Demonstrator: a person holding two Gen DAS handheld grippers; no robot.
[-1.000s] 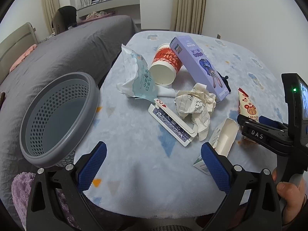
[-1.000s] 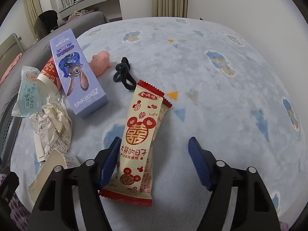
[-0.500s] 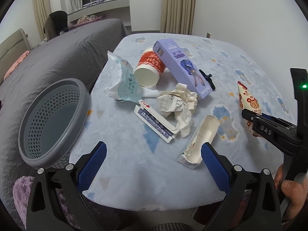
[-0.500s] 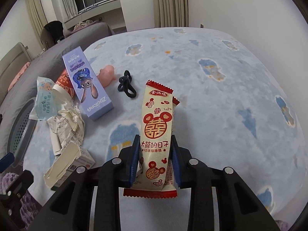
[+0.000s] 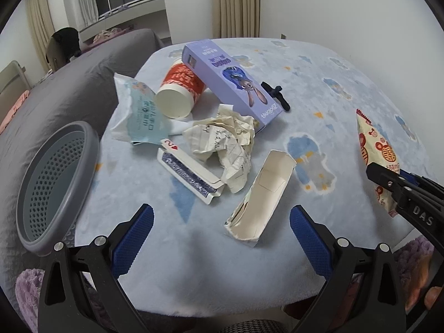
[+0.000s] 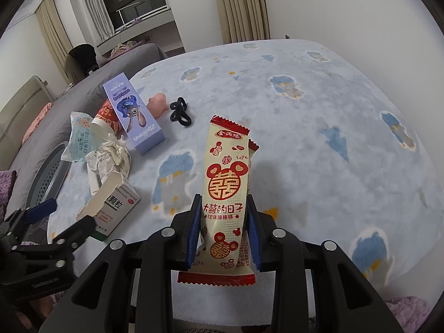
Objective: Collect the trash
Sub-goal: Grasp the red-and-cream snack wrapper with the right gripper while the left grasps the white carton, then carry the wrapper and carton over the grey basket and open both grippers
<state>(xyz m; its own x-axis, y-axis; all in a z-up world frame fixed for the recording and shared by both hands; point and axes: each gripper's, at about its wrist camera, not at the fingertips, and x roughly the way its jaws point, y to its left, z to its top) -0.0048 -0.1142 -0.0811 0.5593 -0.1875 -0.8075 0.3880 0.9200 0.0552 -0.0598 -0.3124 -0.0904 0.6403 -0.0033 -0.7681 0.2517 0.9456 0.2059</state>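
Spread before you on the blanket: one red-and-cream snack wrapper (image 6: 226,191), one crumpled sheet of paper (image 5: 222,138), one torn-open medicine carton (image 5: 262,194), one lavender box (image 5: 231,83), one tipped red paper cup (image 5: 180,91) and one wipes packet (image 5: 138,111). One deck of cards (image 5: 190,174), one black hair tie (image 6: 180,115), one pink toy (image 6: 158,104). At far left, one grey basket (image 5: 83,149).

The left wrist view looks steeply down from the near edge of the pale blue patterned blanket (image 5: 319,88); the right wrist view looks from further right; both share the lilac cardboard carton (image 5: 233,83) (image 6: 133,116).
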